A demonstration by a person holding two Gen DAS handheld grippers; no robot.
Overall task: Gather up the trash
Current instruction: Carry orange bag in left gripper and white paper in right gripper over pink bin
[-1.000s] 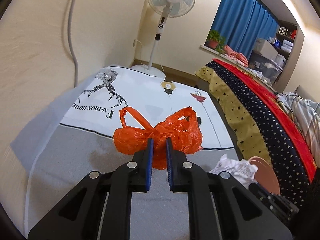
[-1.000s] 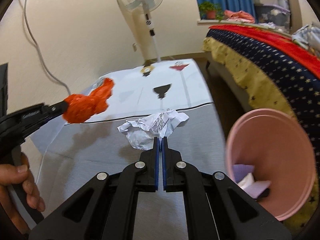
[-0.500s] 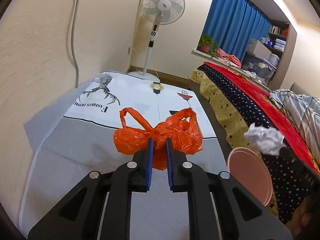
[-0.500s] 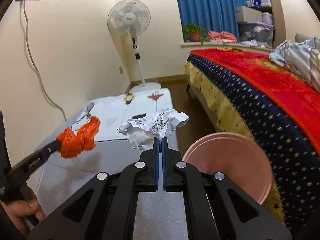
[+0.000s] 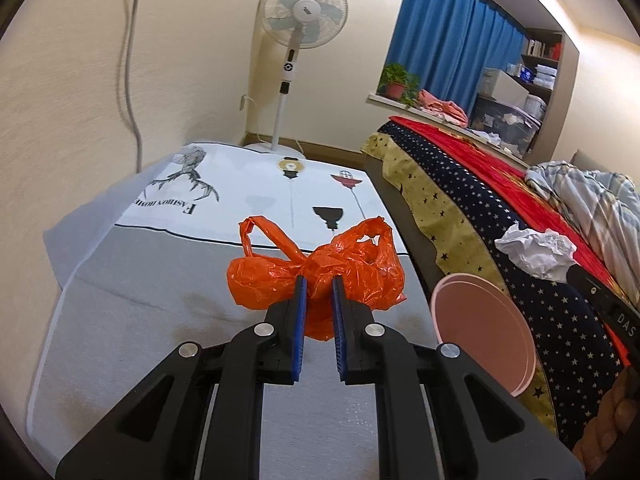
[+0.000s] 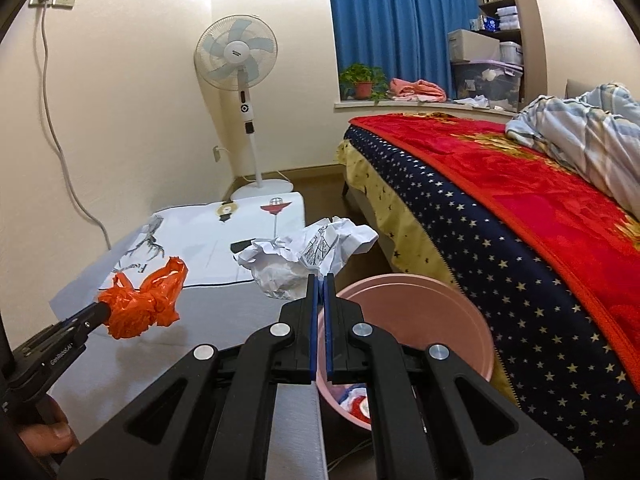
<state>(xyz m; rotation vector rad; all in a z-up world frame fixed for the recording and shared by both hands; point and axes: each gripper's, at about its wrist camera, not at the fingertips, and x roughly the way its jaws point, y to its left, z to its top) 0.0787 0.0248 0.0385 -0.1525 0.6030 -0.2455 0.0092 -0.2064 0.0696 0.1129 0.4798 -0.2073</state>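
A crumpled paper wad (image 6: 306, 254), pinched at the tips of the right gripper (image 6: 319, 280), hangs just ahead of and above the pink bin (image 6: 460, 316); the left gripper (image 5: 319, 284) clamps an orange plastic bag (image 5: 352, 270) over the table (image 5: 120, 340). Released too early, either piece would likely miss the rim.

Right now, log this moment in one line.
left claw: orange bag | right claw: crumpled paper | pink bin: below

The pink bin's (image 6: 420, 320) contents are largely hidden behind the right gripper (image 6: 319, 280). The hand (image 6: 48, 436) is cut off by the edge.
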